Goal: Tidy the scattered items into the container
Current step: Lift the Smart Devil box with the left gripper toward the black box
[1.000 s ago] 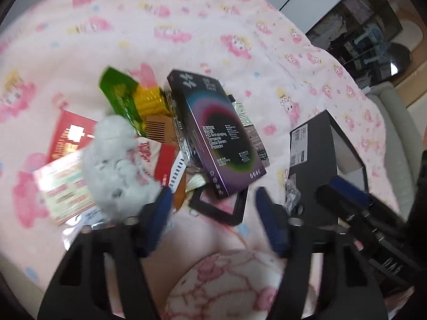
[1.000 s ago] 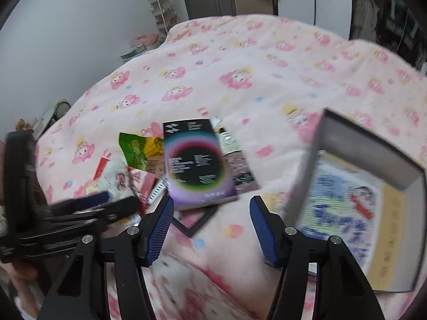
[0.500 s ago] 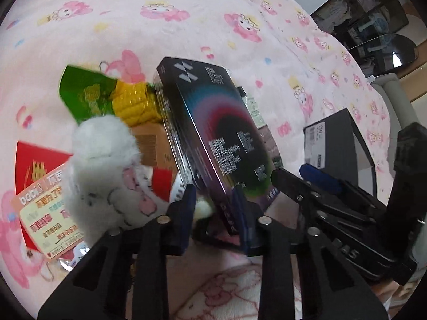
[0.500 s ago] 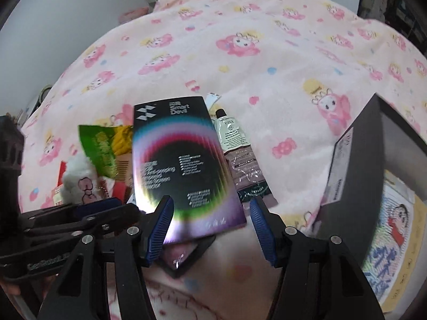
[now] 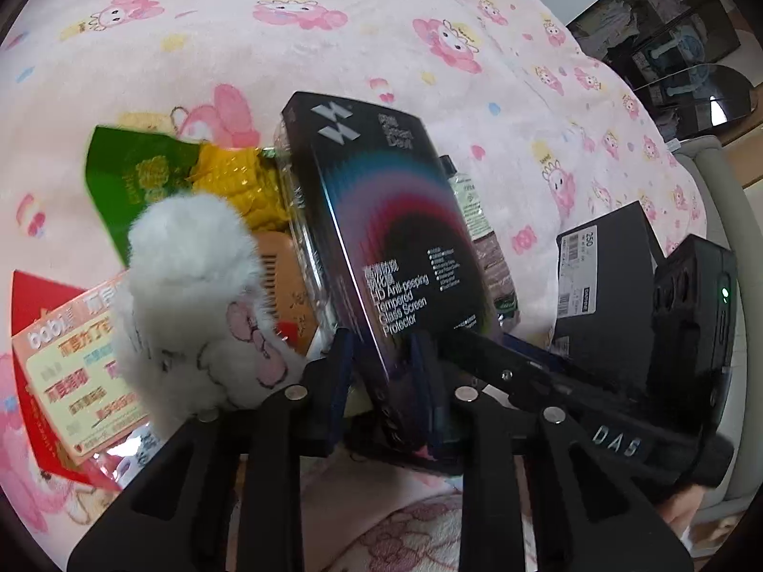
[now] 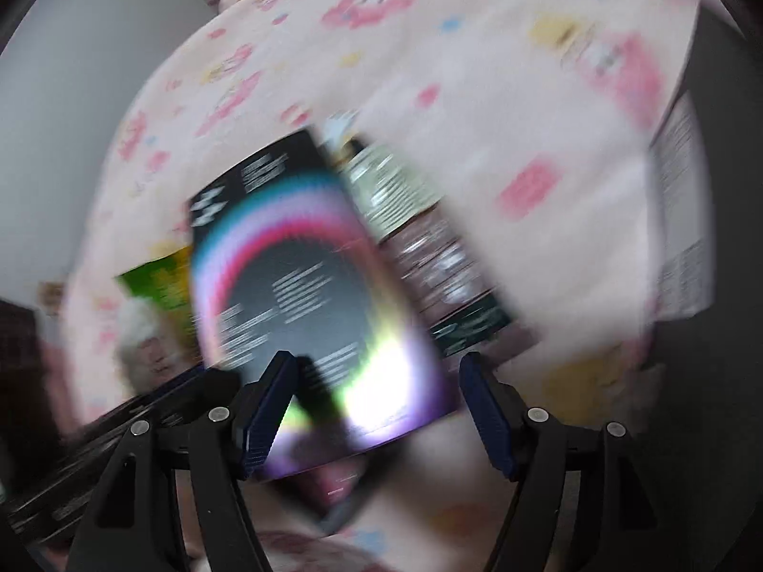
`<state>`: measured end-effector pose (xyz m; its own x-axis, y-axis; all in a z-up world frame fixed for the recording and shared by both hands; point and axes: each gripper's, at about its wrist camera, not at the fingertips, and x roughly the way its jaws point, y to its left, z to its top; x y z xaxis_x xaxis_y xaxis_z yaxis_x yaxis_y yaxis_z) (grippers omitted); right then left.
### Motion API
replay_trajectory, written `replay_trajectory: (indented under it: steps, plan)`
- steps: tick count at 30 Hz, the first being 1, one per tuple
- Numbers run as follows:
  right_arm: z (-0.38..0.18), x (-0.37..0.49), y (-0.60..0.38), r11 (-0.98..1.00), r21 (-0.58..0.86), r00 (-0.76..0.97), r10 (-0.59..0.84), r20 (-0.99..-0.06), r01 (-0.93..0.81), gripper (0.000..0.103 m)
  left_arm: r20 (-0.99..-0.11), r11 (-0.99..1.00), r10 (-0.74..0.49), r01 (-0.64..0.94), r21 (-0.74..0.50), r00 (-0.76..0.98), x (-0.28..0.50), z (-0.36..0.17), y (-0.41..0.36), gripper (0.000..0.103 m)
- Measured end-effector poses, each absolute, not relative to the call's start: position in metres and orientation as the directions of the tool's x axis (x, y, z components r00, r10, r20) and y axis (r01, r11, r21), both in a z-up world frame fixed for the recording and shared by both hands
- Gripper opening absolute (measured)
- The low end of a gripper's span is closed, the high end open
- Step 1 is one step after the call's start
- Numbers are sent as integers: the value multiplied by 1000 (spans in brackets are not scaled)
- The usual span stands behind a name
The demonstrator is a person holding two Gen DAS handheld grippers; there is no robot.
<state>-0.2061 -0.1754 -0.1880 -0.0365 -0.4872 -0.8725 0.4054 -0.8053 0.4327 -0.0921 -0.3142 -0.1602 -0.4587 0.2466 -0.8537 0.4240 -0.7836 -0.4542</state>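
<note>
Glossy flat screen protector box (image 5: 396, 257) between clamped left jaws; right jaws wide apart, empty.

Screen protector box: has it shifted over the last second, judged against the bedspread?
Yes. The screen protector box has tipped up off the pink bedspread on its edge, with the left gripper jaws just closed on its lower end.

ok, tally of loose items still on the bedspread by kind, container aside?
Boxes: 1, screen protector box, clamped in the left gripper
Snack packets: 1, green-yellow packet
Tubes: 1, tube
Plush toys: 1, white plush
Combs: 1, wooden comb
Printed leaflets or packets: 1, leaflet
Total: 6 distinguishable; the pile hides more.
</note>
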Motion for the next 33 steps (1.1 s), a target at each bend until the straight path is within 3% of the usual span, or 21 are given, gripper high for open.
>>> replay_trajectory:
  steps: [6,11,17,22,24,31,33]
  plan:
    - [-163,-167,-182,-734,423,11,-493,-870,531,54,-882,-819,170,435,-375,-441,-62,-138,-310,23]
    - [-153,-138,-175,-663,463,93,-514,-853,589,54,-878,-806,221,427,-410,-426,-49,-139,-321,23]
    - [-156,-173,-174,-751,428,-8,-499,-867,503,54,-886,-823,183,428,-375,-425,-75,-146,-322,23]
    - [-176,-183,-185,-749,454,57,-490,-870,482,54,-896,-817,178,447,-365,-407,-78,-153,-319,32]
    - [-172,-174,-187,-727,467,77,-500,-863,503,49,-901,-813,181,456,-362,-394,-70,-150,-313,32]
    - [-162,-154,-183,-713,436,46,-495,-868,550,49,-902,-814,178,456,-360,-393,-68,-151,-313,33]
    - [-164,-162,-185,-738,409,5,-481,-876,537,49,-895,-809,199,449,-379,-398,-77,-158,-316,39]
